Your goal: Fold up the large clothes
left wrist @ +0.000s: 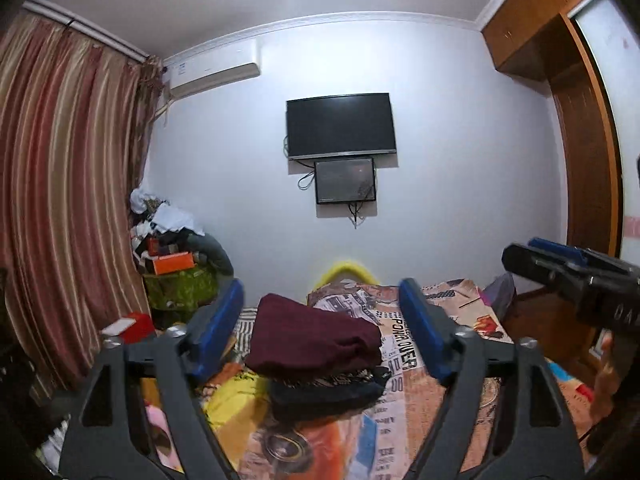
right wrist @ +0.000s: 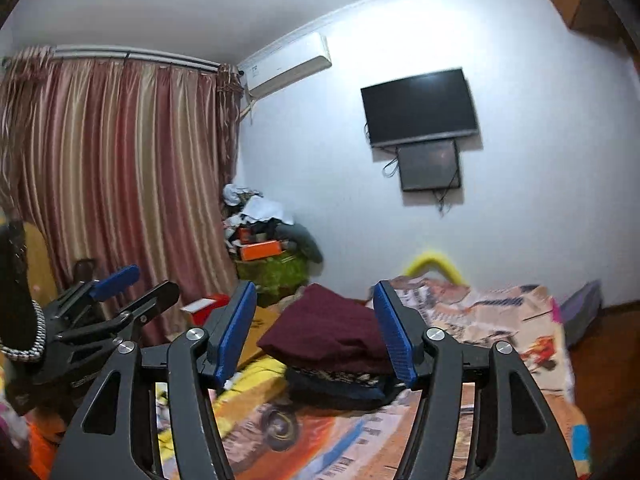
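A folded maroon garment (left wrist: 316, 336) (right wrist: 332, 332) tops a small stack on the bed. Under it lie a patterned piece and a dark navy one (left wrist: 328, 394) (right wrist: 340, 390). The bed carries a bright printed sheet (left wrist: 400, 432) (right wrist: 480, 320). My left gripper (left wrist: 322, 300) is held level, short of the stack, open, with nothing between its blue pads (left wrist: 224, 320). My right gripper (right wrist: 316, 292) is also open and empty, aimed at the same stack. Each gripper shows in the other's view: the right gripper (left wrist: 560, 258) at the right edge, the left gripper (right wrist: 132, 284) at the left.
A striped curtain (left wrist: 68, 184) hangs on the left. A heap of boxes and clothes (left wrist: 176, 248) fills the far corner, with a red box (left wrist: 134, 326) near it. Two dark screens (left wrist: 340, 126) hang on the far wall. A wooden wardrobe (left wrist: 580, 152) stands on the right.
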`<action>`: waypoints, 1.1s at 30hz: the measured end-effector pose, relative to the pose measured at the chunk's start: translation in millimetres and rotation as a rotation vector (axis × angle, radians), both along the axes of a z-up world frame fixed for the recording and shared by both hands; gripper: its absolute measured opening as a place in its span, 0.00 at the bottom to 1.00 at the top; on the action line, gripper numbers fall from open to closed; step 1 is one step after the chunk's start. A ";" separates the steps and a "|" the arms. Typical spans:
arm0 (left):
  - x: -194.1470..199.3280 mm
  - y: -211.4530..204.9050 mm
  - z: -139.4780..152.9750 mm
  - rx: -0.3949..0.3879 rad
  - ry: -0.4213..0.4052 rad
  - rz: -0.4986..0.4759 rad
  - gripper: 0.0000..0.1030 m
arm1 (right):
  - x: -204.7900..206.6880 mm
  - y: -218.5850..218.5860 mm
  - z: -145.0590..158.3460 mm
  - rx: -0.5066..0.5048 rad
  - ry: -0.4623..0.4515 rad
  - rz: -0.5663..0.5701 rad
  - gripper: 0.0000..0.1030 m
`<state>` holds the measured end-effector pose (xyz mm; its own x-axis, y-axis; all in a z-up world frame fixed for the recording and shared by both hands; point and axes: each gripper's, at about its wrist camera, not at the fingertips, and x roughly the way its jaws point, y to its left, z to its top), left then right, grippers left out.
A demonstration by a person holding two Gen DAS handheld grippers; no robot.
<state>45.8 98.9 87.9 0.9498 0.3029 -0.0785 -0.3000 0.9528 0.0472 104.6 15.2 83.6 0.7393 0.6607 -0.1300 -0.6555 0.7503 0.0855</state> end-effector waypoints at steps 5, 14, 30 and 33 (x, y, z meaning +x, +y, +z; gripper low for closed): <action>-9.4 -0.4 -10.5 -0.033 -0.012 0.055 0.98 | -9.4 -1.1 -7.0 -0.023 -0.024 -0.091 0.87; -11.3 3.9 -25.4 -0.079 0.009 0.079 0.98 | -13.0 -1.9 -9.1 -0.050 -0.042 -0.131 1.00; -3.9 4.6 -40.6 -0.101 0.025 0.089 0.99 | -16.1 -6.7 -16.5 -0.061 0.001 -0.145 1.00; -1.6 4.8 -41.9 -0.102 0.033 0.086 0.99 | -16.2 -6.5 -17.7 -0.066 0.011 -0.147 1.00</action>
<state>44.2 103.6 46.0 0.9171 0.3719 -0.1434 -0.3805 0.9240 -0.0373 88.4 8.7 65.9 0.8258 0.5350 -0.1781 -0.5373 0.8425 0.0395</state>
